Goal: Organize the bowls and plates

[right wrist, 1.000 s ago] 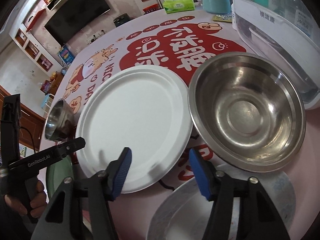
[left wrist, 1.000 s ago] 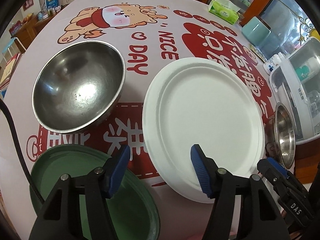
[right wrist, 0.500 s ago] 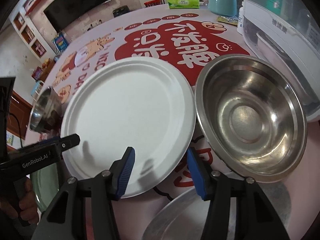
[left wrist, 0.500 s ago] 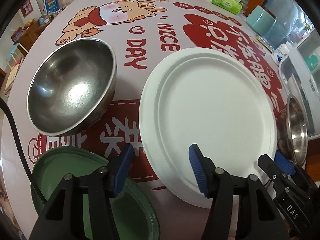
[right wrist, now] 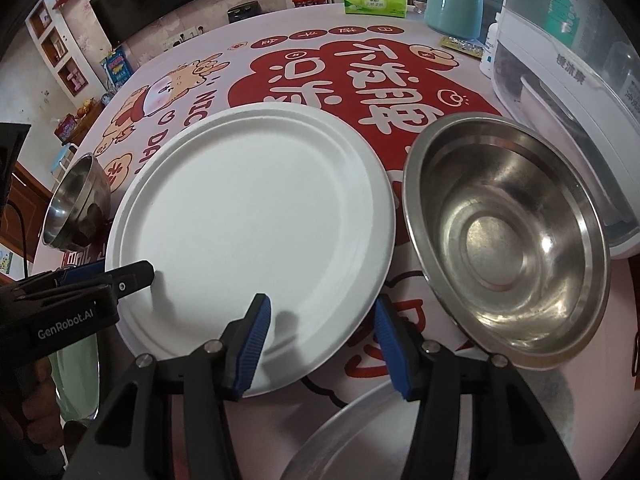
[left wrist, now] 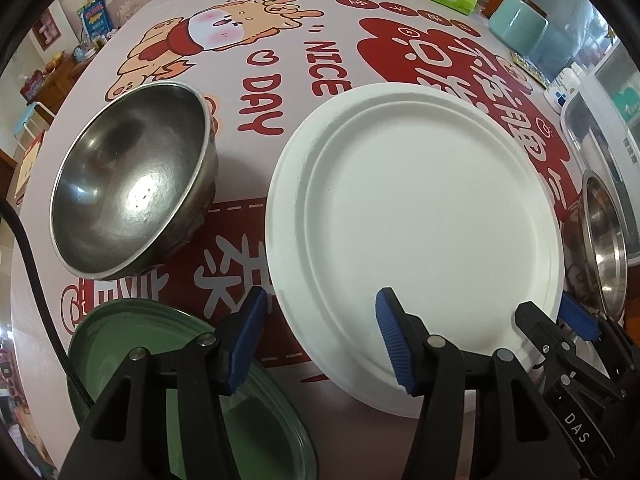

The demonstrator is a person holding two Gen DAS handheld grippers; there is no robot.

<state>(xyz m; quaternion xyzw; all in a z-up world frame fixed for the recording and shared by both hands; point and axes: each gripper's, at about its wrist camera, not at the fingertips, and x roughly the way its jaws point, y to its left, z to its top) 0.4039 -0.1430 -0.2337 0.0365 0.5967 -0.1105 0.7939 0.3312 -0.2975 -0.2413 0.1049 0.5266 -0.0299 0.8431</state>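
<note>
White moulded-pulp plate [left wrist: 416, 232] lies flat on the printed tablecloth [left wrist: 280, 60], and both my claws straddle its near rim. My left gripper [left wrist: 320, 336] and right gripper [right wrist: 320, 340] have just been closing, yet the pads press on nothing. If I squeeze unevenly, the thin rim could buckle or the plate skid. Its left edge sits near the small steel bowl [left wrist: 128, 188], and the wide steel bowl [right wrist: 508, 236] lies just beside it on the right; a clumsy lift could knock either. Green plate [left wrist: 192, 392] waits below my left claw.
</note>
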